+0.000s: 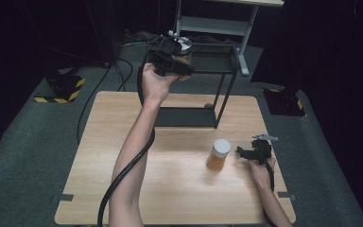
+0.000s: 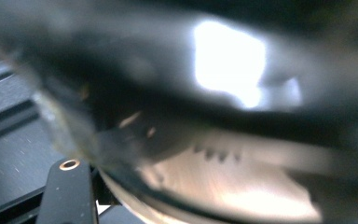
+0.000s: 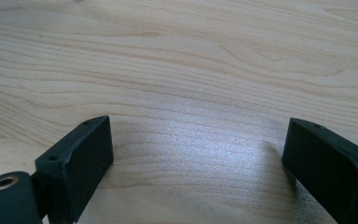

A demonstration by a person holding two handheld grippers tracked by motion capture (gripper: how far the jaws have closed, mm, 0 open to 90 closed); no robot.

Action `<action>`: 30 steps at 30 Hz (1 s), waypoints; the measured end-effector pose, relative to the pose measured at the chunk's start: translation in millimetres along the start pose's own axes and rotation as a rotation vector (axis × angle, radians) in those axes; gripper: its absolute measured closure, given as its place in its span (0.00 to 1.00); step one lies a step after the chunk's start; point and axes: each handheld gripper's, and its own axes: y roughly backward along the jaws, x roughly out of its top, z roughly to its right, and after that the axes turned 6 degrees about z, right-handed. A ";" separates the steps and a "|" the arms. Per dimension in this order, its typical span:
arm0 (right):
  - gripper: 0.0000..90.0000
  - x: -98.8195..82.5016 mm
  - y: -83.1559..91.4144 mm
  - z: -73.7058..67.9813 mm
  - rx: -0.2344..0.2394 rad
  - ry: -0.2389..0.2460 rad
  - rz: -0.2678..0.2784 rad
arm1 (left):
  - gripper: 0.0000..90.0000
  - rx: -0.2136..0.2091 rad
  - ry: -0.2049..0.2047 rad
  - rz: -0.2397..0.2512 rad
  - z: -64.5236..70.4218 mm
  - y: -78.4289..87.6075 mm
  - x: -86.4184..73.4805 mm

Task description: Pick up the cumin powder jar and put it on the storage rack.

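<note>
Two jars show — each with amber contents and a white lid. One jar is clamped in the left gripper, whose fingers are closed on it, held up over the top of the black shelf rack beyond the table; in the left gripper view it is a close blur. The second jar stands upright on the table, just beside the right gripper — its fingers spread wide over bare wood, holding nothing.

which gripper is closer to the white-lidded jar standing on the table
Right. The right gripper sits low beside the jar on the table, jaws open toward it. The left gripper is raised over the black shelf, clamped on another jar.
</note>
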 end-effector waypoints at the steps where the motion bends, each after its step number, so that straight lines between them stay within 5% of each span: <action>1: 0.09 0.0 0.0 0.0 0.000 0.000 0.000 | 0.35 0.015 0.008 -0.003 0.7 -4.3 2.7; 13: 0.10 -0.2 0.5 0.3 0.005 0.003 0.001 | 0.35 0.115 0.056 -0.053 -2.5 -41.4 20.0; 30: 0.10 -0.2 0.5 0.4 0.005 0.005 0.001 | 0.34 0.133 0.090 -0.067 -11.0 -59.1 18.5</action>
